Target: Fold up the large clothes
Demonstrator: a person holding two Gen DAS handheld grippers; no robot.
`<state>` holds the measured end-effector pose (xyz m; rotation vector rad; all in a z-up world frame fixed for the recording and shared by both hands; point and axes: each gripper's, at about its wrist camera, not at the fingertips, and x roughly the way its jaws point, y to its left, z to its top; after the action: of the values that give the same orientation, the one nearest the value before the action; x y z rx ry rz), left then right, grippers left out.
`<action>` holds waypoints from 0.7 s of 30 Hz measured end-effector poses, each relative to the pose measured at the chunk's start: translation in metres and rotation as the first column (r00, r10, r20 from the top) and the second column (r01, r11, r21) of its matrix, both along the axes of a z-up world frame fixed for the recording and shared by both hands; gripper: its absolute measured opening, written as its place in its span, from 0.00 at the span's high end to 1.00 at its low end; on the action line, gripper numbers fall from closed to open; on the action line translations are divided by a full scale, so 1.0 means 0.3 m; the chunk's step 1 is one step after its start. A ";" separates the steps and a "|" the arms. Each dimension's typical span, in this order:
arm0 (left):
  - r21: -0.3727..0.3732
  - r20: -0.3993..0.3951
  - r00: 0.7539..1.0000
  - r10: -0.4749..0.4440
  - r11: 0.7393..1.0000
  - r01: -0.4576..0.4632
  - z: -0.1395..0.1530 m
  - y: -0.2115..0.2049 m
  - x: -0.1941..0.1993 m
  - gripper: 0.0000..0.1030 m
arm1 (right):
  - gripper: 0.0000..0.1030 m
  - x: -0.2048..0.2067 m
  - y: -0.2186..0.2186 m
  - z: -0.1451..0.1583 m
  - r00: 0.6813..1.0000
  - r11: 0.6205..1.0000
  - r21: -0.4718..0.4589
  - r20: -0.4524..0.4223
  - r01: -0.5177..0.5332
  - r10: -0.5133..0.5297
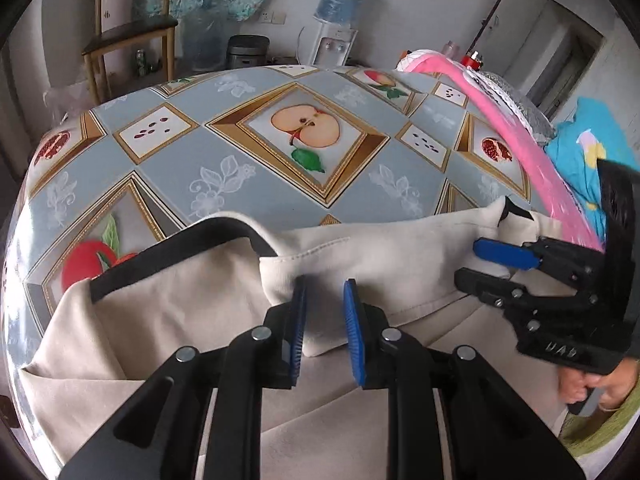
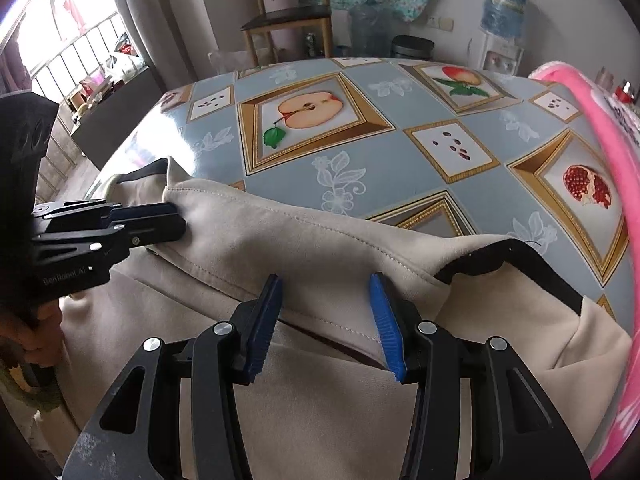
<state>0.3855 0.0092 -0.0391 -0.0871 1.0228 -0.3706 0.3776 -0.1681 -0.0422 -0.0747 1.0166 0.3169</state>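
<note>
Fruit-printed oilcloth covers the bench (image 1: 248, 184), and a beige garment with black trim (image 1: 192, 304) lies across its near edge, partly folded over itself. My left claw (image 1: 325, 320) has a narrow gap between its blue pads, with a fold of the cloth lying in that gap; whether it is pinched I cannot tell. My right claw (image 2: 326, 320) stands wider, its pads straddling the stitched hem. A pink-rimmed basket (image 2: 600, 120) sits at the bench's right side

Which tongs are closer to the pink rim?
Right. The right tongs sit on the cloth just beside the pink rim; the left tongs grip the cloth farther away.
</note>
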 end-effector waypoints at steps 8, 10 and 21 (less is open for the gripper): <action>-0.030 -0.016 0.999 0.028 0.999 -0.029 -0.002 0.019 -0.001 0.81 | 0.56 -0.013 -0.011 0.007 0.999 0.999 -0.029 -0.024 0.028 -0.029; -0.065 -0.045 0.996 0.073 0.995 -0.076 0.018 0.042 -0.015 0.79 | 0.52 -0.037 -0.021 0.047 0.999 0.999 -0.010 -0.021 0.047 -0.048; -0.075 0.009 0.997 0.071 0.995 -0.071 0.259 0.103 -0.342 0.44 | 0.10 -0.439 -0.100 0.301 0.989 0.983 0.136 0.063 0.127 -0.136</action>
<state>0.2828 0.0401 0.0385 -0.1884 0.9920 -0.3444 0.2460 -0.1979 0.0481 0.0997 0.9220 0.2579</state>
